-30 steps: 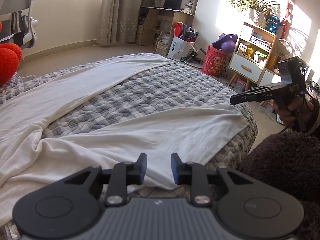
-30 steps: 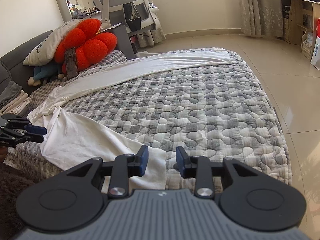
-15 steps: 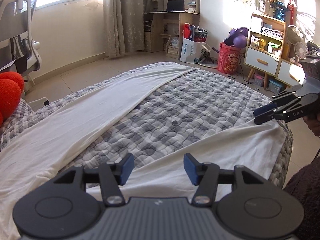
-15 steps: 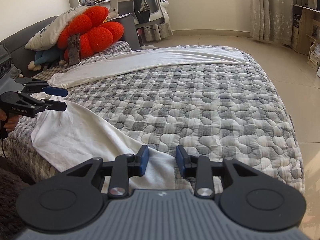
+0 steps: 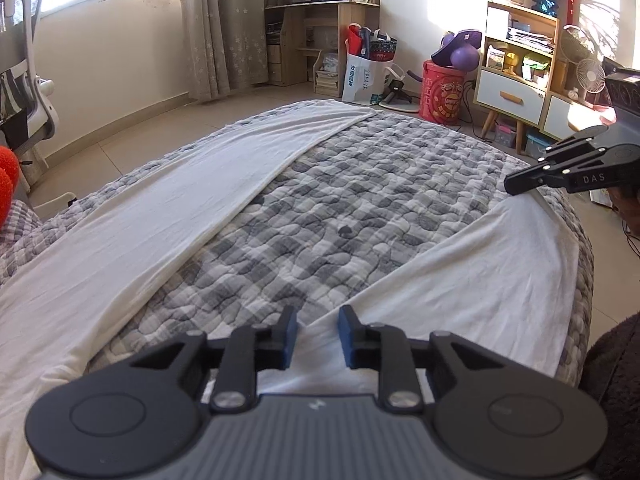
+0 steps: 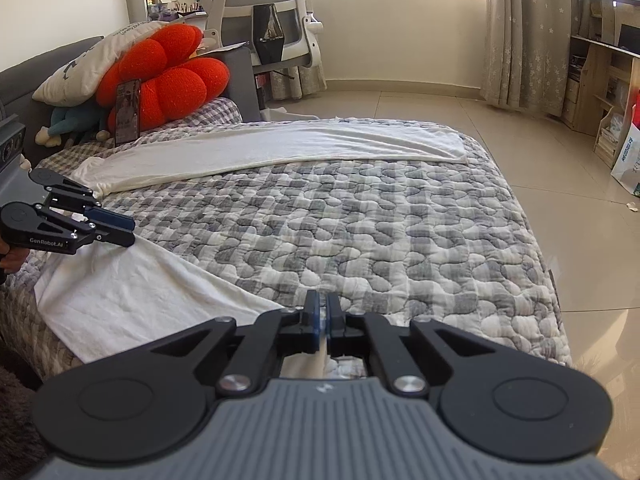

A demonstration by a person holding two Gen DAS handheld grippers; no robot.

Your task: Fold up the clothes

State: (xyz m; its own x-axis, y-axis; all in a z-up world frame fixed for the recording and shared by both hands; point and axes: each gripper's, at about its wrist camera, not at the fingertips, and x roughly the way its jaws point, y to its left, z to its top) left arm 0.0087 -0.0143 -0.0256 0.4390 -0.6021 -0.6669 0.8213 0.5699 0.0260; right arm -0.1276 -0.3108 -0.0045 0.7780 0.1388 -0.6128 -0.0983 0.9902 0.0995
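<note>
Your right gripper (image 6: 322, 314) is pressed together on the near hem of the white garment (image 6: 132, 292), with a thin fold of cloth pinched between its blue pads. In the left wrist view the same tool (image 5: 516, 181) reaches in from the right edge, its tips together at the garment's corner.

Your left gripper (image 5: 314, 334) is closing. Its fingers (image 5: 289, 336) are parted in the left wrist view, with white cloth lying under and between them; the pads do not press on it. In the right wrist view this tool (image 6: 124, 230) sits at the left, just above the garment's other near corner, its tips a little apart.

The white garment lies spread on the grey quilted bedcover (image 6: 360, 220). One long band runs along the far side of the bed; a second band runs along the near edge, between your two tools. Bare quilt shows between the bands. A red flower cushion (image 6: 160, 76) rests at the head of the bed.
</note>
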